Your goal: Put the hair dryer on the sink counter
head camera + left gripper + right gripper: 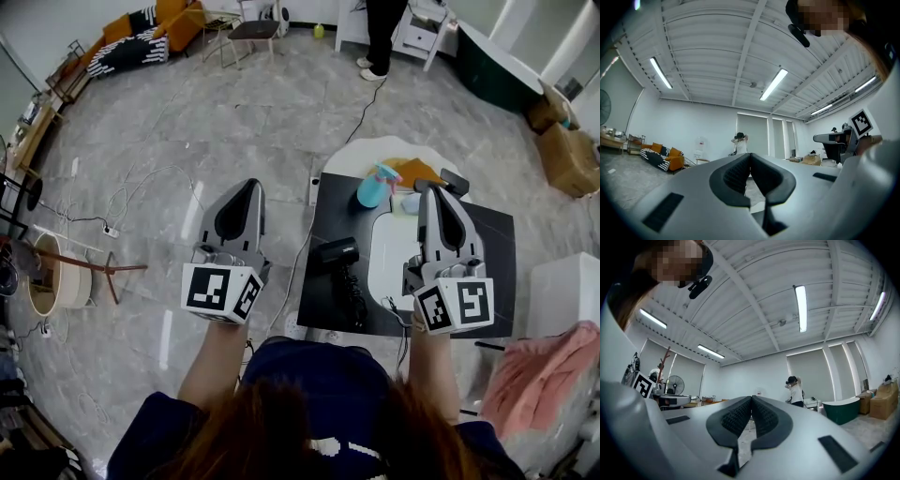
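The black hair dryer (337,253) lies on the black sink counter (488,236), just left of the white basin (388,255), with its cord trailing toward the counter's near edge. Neither gripper touches it. My left gripper (250,185) is held over the floor left of the counter, jaws shut and empty. My right gripper (433,191) is raised over the basin, also shut on nothing. Both gripper views tilt up at the ceiling and far wall. In them, the left gripper (750,156) and right gripper (751,399) show pads pressed together.
A blue spray bottle (374,187) and an orange cloth (418,172) sit at the counter's far end. A pink towel (548,367) hangs at the right. Cardboard boxes (568,156) stand far right, a wooden stand (58,272) left, and a person (381,37) stands far off.
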Available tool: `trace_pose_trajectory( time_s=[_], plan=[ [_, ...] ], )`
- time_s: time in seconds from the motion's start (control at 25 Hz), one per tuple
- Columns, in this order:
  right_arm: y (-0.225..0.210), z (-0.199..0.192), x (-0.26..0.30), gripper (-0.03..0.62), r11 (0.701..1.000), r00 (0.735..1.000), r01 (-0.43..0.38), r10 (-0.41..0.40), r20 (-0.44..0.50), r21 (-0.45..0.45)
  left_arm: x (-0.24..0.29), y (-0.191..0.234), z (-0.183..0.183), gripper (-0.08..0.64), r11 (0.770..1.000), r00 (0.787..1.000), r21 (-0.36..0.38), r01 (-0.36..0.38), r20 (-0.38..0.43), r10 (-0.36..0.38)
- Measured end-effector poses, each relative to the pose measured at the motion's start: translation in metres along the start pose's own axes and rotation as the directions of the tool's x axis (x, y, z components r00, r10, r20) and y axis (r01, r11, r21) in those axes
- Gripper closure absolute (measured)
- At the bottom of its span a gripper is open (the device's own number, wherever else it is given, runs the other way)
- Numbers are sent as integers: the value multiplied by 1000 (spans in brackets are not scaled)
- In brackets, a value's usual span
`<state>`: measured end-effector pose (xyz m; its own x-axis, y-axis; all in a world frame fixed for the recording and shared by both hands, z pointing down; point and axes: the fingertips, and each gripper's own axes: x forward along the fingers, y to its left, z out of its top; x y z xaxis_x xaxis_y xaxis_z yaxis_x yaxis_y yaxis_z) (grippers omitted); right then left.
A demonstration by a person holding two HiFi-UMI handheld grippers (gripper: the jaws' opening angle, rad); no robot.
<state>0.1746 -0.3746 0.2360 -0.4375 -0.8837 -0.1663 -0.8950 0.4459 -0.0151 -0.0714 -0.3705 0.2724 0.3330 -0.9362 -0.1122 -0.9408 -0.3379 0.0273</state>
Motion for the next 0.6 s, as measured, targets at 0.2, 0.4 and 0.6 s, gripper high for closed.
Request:
trace_pose_trajectory(
  time_s=[0.2,0.4,0.6],
  plan=[
    [2,-1,2,577,1000,1000,-5,5,-6,2,-2,0,0,541,1000,1000,2,0,-3,0],
    [5,-1,4,577,1000,1000,-7,7,-9,0,-2,-4,0,541,999,999,-2,32,-8,-32],
    [1,-5,5,577,1000,1000,-8,8,-15,2,1,-9,-3,541,999,1000,13,30,-10,-29]
  ],
)
